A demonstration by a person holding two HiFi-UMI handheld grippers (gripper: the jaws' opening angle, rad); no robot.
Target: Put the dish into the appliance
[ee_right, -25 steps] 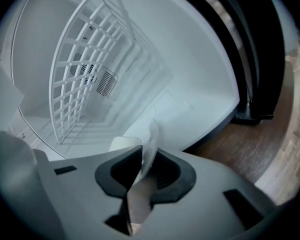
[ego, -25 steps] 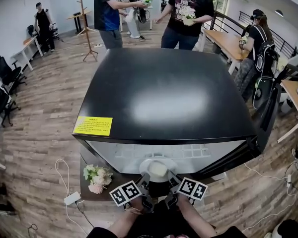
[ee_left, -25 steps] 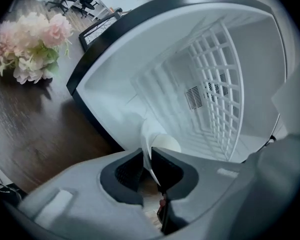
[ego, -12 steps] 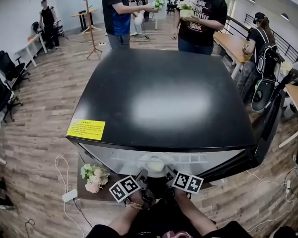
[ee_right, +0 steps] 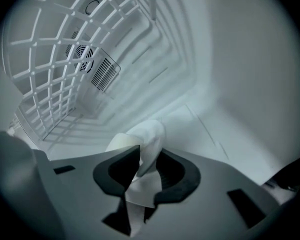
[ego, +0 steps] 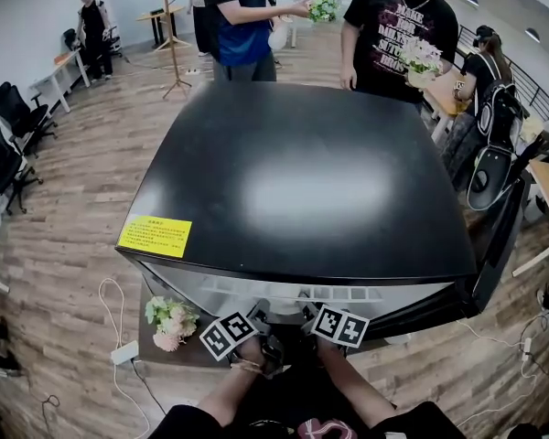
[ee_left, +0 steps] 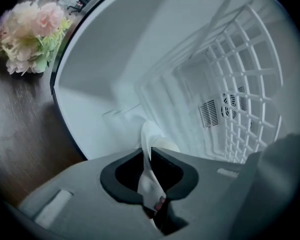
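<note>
A white dish [ee_left: 153, 143] is held by its rim between both grippers inside the white cavity of the black appliance [ego: 302, 190]. My left gripper [ee_left: 149, 156] is shut on the rim, which stands edge-on between its dark pads. My right gripper [ee_right: 147, 161] pinches the opposite rim of the dish [ee_right: 146, 133]. In the head view both grippers, left [ego: 256, 323] and right [ego: 304, 318], reach under the appliance's front edge, which hides nearly all of the dish.
A white wire rack [ee_left: 245, 84] and a fan vent [ee_right: 105, 74] line the cavity. The appliance's door [ego: 499, 236] hangs open at the right. A bunch of flowers [ego: 169, 321] lies on the low wooden table [ego: 156, 353] to the left. People stand behind the appliance.
The grippers and the dish have moved forward into the cavity; the dish, plainly seen in the head view a second ago, now sits mostly hidden under the appliance's front edge.
</note>
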